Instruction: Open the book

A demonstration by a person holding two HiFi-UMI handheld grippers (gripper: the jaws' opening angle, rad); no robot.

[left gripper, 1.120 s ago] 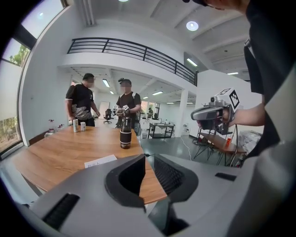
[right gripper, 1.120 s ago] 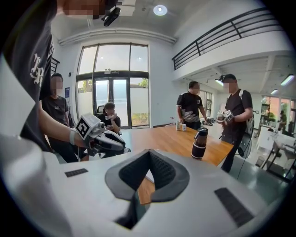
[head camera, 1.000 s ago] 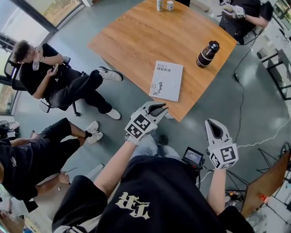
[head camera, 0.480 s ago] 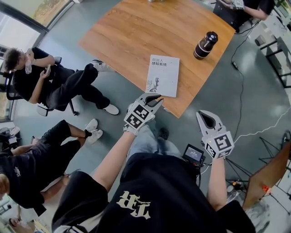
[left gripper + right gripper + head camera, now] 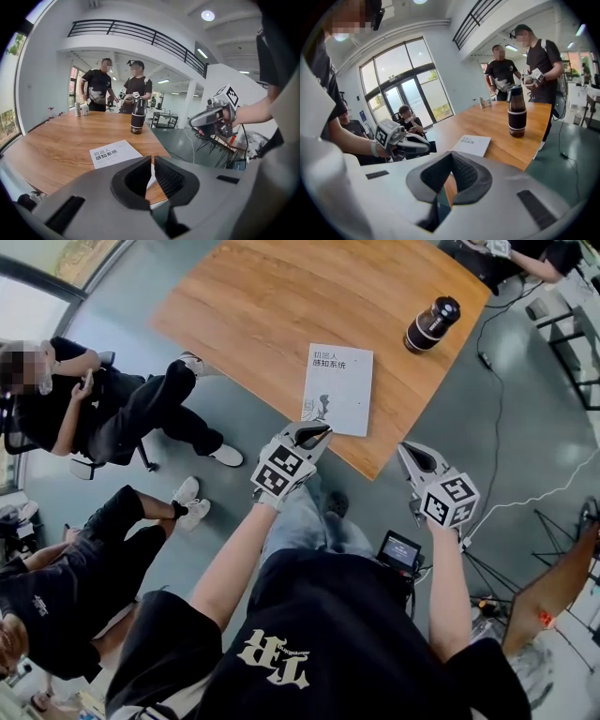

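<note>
Left gripper (image 5: 319, 433) out front on a bare forearm stretched forward from the elbow, marker cube facing up, tips aimed at the near left corner of the book (image 5: 339, 388). In the left gripper view the jaws stand all but together, only a thin slit between the ribbed pads, nothing held in it. The book (image 5: 114, 153) sits just ahead of those jaws and a touch to their left, closed, white cover up with dark print at the top, flat on the wooden counter (image 5: 272, 306) close to its near edge. Whether the tips touch the book, I can't tell.

Over to the right gripper (image 5: 409, 452): it hangs off the counter's corner, over the grey floor, forearm rising steeply from the elbow, tips pointing forward and a little left. The right gripper view shows its jaws closed, tips meeting, empty. From there the book (image 5: 473, 145) lies ahead and well apart from the jaws, and the left gripper (image 5: 410, 143) shows off to their left.

A dark insulated bottle (image 5: 430, 324) stands upright on the counter beyond the book, ahead and to the right of the left jaws, apart from the book. Two small cans (image 5: 80, 110) stand far back at the counter's far side.
</note>
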